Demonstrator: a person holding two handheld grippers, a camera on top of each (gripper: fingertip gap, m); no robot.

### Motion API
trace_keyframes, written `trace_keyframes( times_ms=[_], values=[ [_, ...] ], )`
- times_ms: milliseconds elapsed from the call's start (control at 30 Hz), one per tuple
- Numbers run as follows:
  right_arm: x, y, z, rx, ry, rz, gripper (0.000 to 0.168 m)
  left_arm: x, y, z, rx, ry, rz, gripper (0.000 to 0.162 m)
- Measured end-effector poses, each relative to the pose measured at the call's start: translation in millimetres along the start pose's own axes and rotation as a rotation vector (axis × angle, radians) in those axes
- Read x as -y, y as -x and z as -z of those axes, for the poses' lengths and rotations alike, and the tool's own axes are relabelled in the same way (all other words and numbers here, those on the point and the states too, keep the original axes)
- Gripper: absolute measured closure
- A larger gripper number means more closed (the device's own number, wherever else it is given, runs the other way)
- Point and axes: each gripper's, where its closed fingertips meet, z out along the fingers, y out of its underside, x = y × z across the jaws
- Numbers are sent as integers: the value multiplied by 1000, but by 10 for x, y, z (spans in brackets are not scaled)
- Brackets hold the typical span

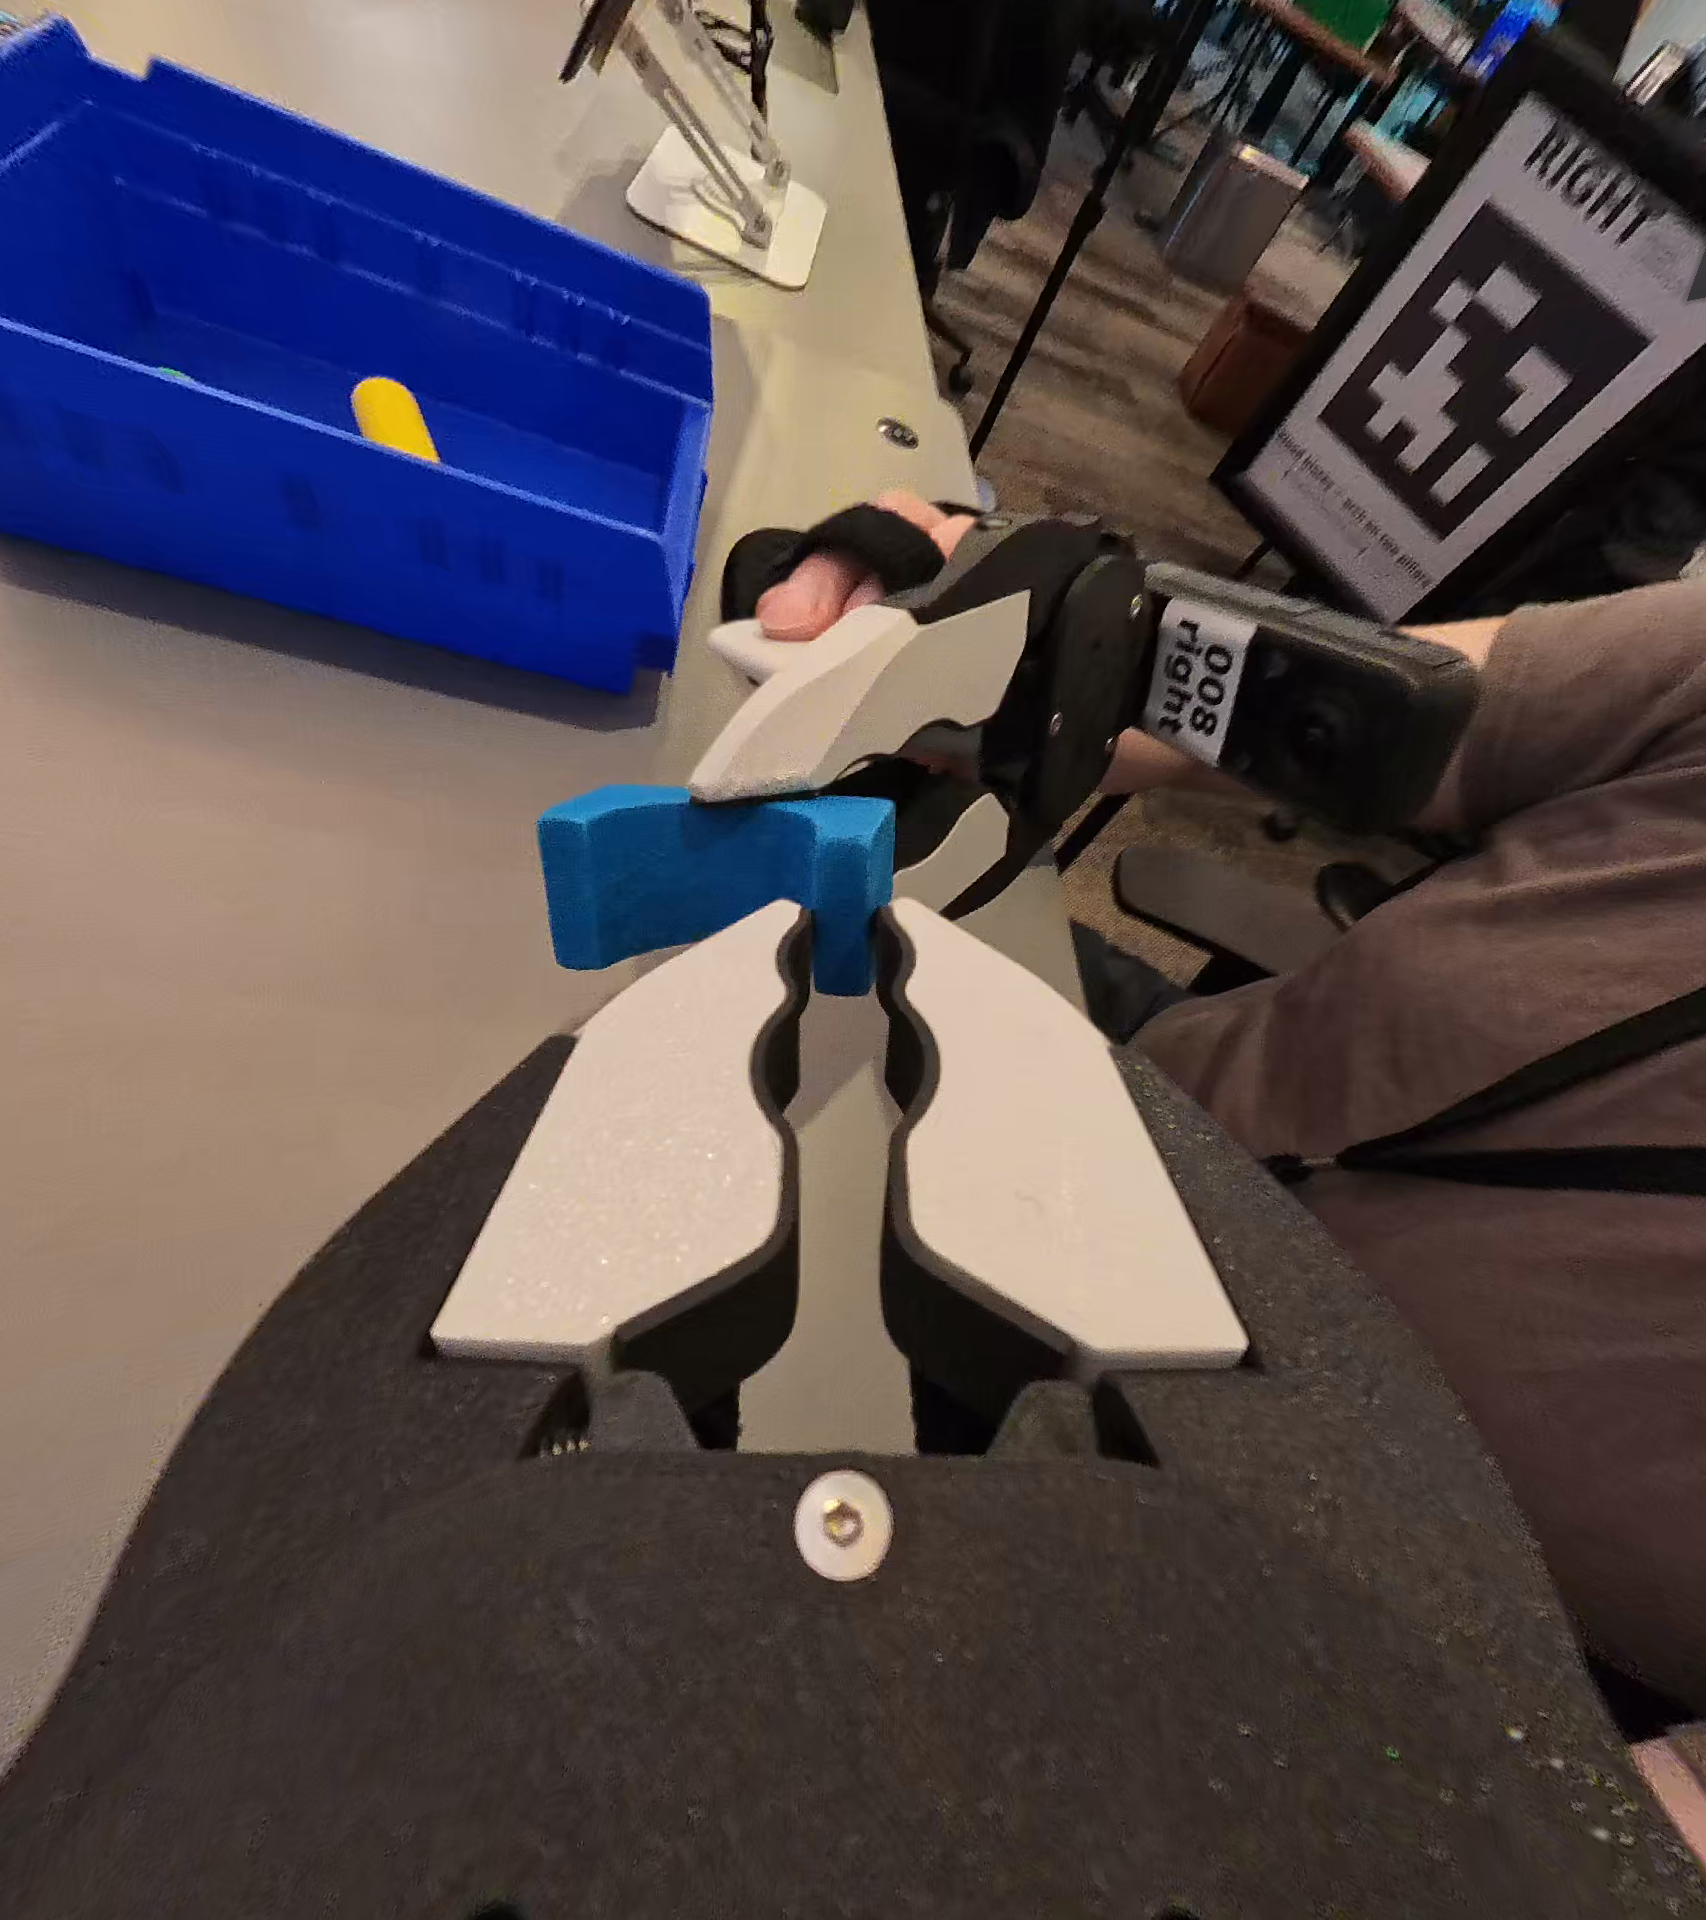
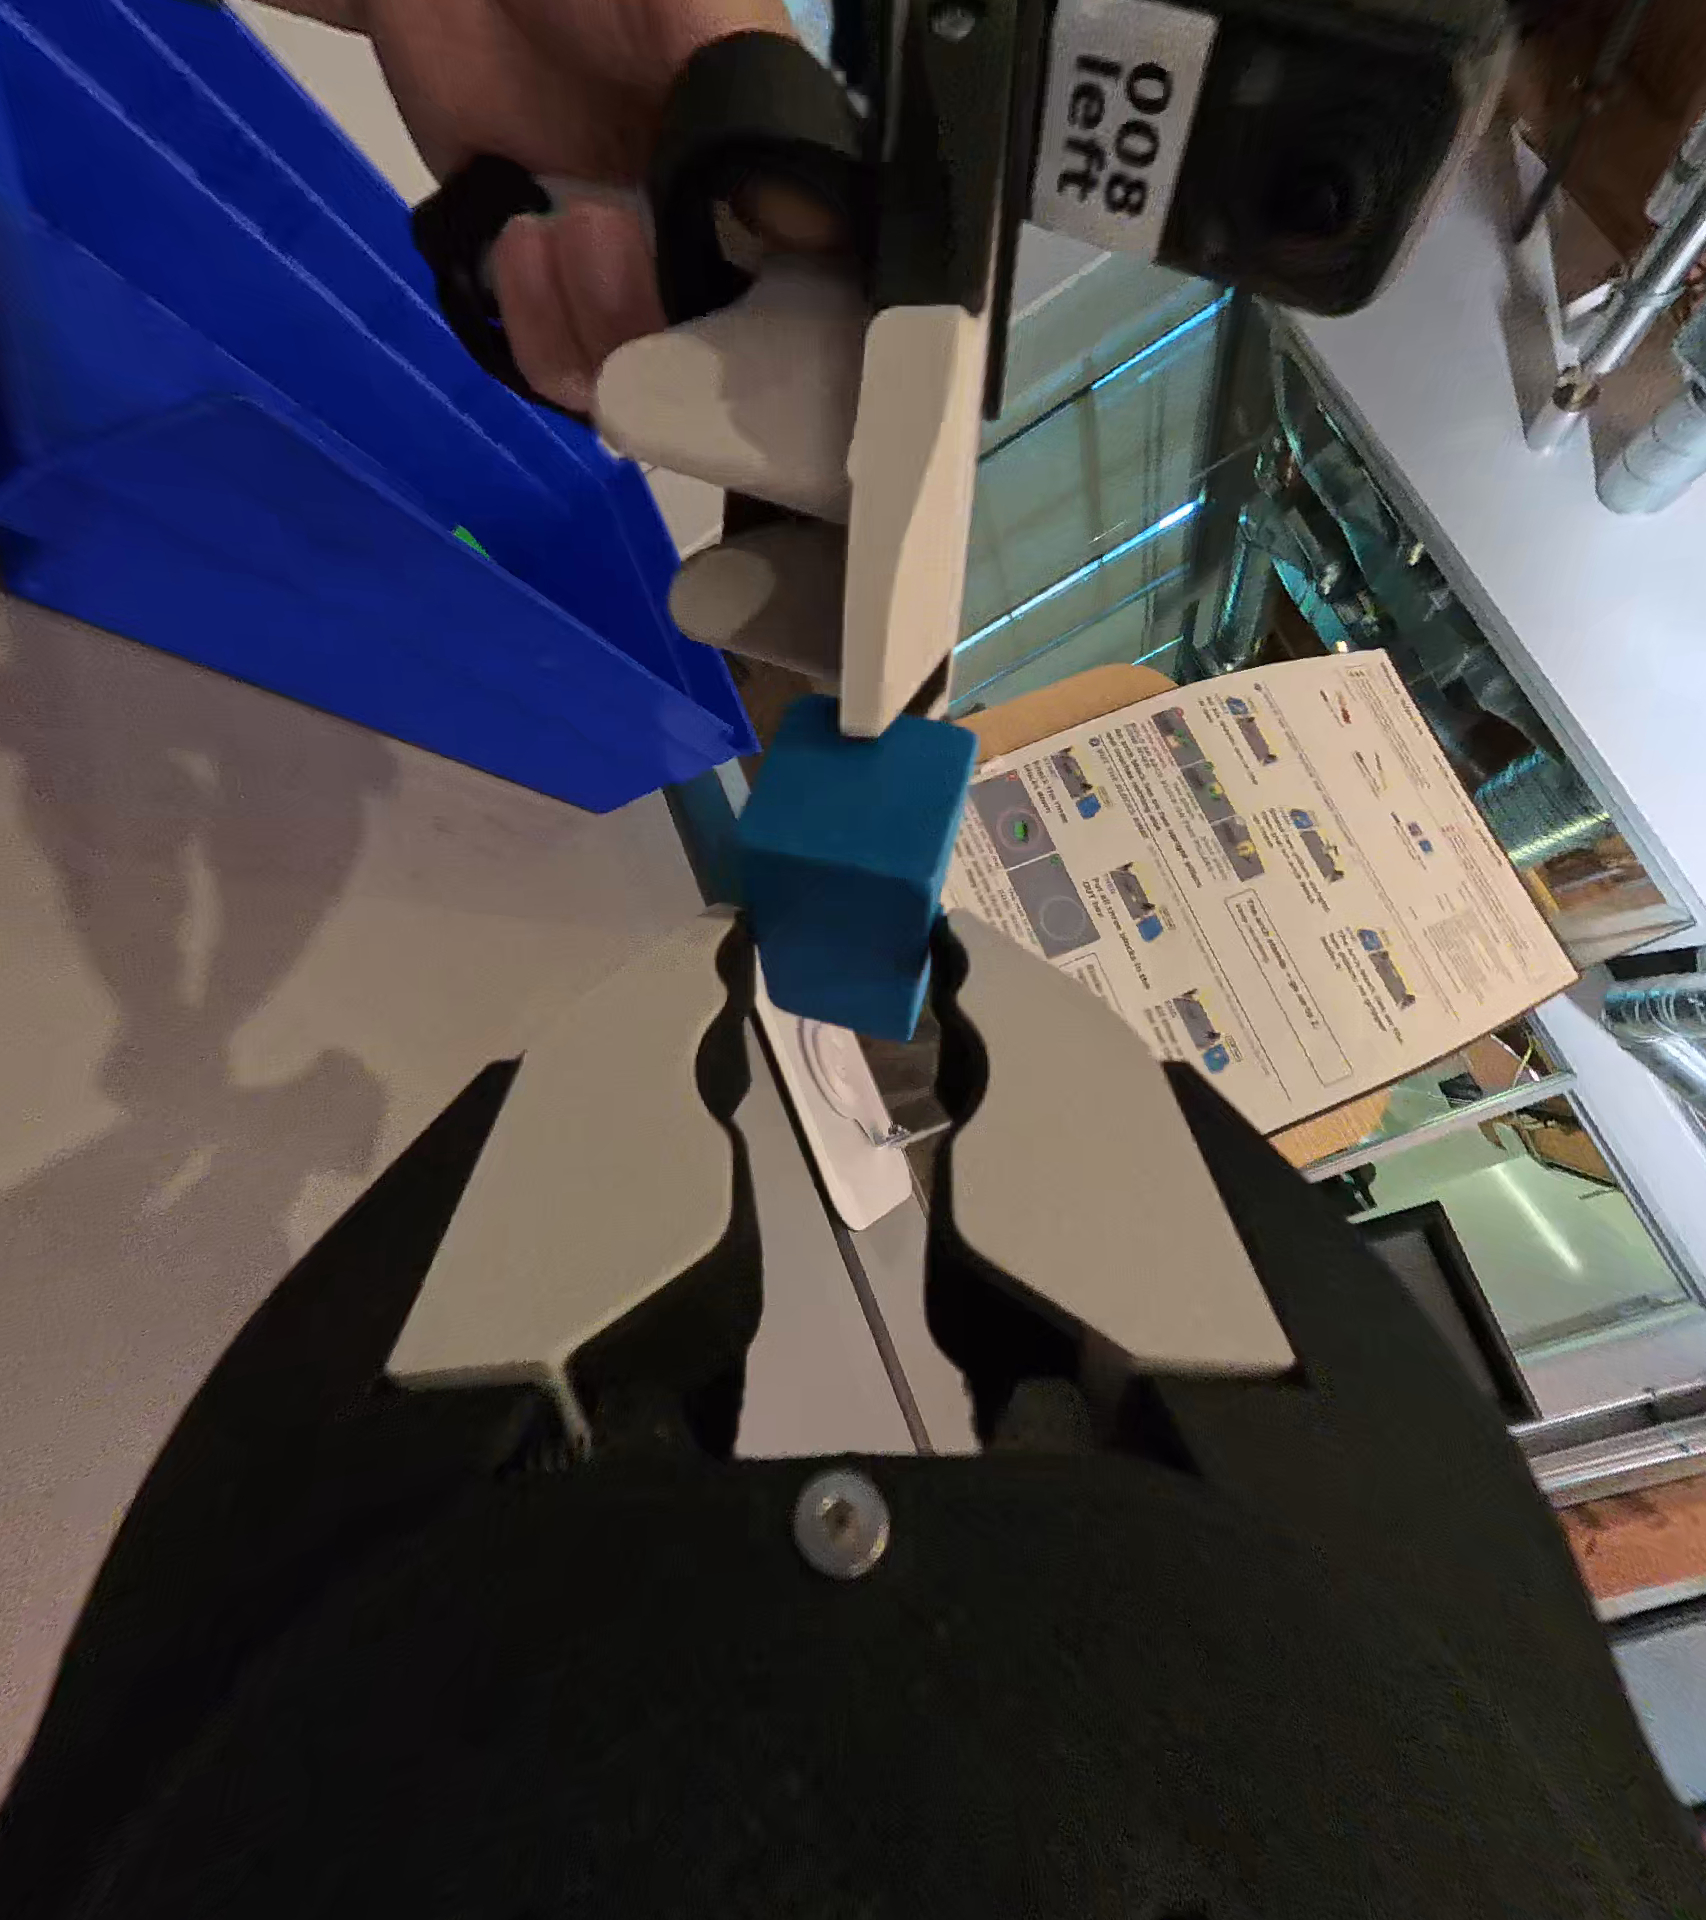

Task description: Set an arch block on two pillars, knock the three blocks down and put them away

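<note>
Both grippers, left [image 1: 841, 940] and right [image 2: 841, 961], clench 1 blue arch block [image 1: 714, 883] with their fingers above the desk [image 1: 153, 935]; putting-away step, likely bin [image 1: 309, 540] next.

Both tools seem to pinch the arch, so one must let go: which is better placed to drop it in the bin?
Probably left tool: the bin lies on its side of the arch.
</note>
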Motion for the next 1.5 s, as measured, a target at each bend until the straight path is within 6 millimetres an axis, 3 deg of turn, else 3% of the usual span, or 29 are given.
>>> trace_keyframes(
  times_ms=[33, 100, 167, 233, 300, 367, 433, 533, 600, 667, 767, 867, 1000, 1100, 1167, 1233, 1367, 1433, 1500],
  values=[
    [2, 1, 17, 14, -6, -21, 135, 23, -9, 4, -16, -13, 26, 141],
    [-66, -102, 81, 15, 17, -70, 135, 25, 24, 42, -8, -10, 68, 107],
    [-276, -403, 214, -16, 92, -81, 135, -23, 181, 151, 112, 7, 47, 102],
    [-726, -902, 444, -65, 252, -152, 135, -53, 328, 339, 254, 17, -1, 96],
    [-1414, -1179, 727, 21, 492, -462, 135, -66, 449, 578, 397, 19, -44, 96],
    [-2051, -1099, 998, 152, 727, -860, 135, -56, 515, 824, 506, -3, -72, 96],
    [-2380, -797, 1147, 296, 892, -1192, 135, -73, 565, 1060, 590, -26, -66, 96],
    [-2593, -371, 1180, 423, 1017, -1403, 135, -156, 589, 1337, 638, -58, -25, 91],
    [-2767, -166, 1219, 442, 1120, -1445, 134, -180, 563, 1501, 630, -116, 12, 89],
    [-2949, -52, 1264, 417, 1209, -1437, 134, -214, 547, 1683, 645, -166, 42, 89],
    [-3015, -47, 1225, 393, 1219, -1474, 133, -335, 540, 1920, 693, -184, 71, 81],
    [-2971, -264, 1235, 373, 1206, -1417, 114, -388, 504, 2110, 718, -229, 90, 70],
    [-2895, -983, 1259, 202, 1010, -1234, 115, -251, 357, 2298, 671, -394, 54, 72],
    [-3090, -1460, 1526, 5, 1009, -1092, 115, -248, 375, 2439, 690, -493, 65, 81],
    [-3409, -1530, 1846, -92, 1176, -1080, 116, -325, 475, 2526, 726, -514, 129, 88],
    [-3698, -1449, 1995, -104, 1266, -1106, 116, -466, 588, 2603, 754, -506, 248, 91],
    [-4078, -1000, 2111, 19, 1414, -1297, 117, -880, 790, 2816, 941, -401, 400, 92],
    [-4095, -730, 2157, 145, 1458, -1400, 151, -1158, 883, 2950, 1071, -306, 495, 91],
    [-4059, -687, 2149, 174, 1424, -1463, 161, -1426, 950, 3021, 1135, -227, 619, 90]
  ],
)
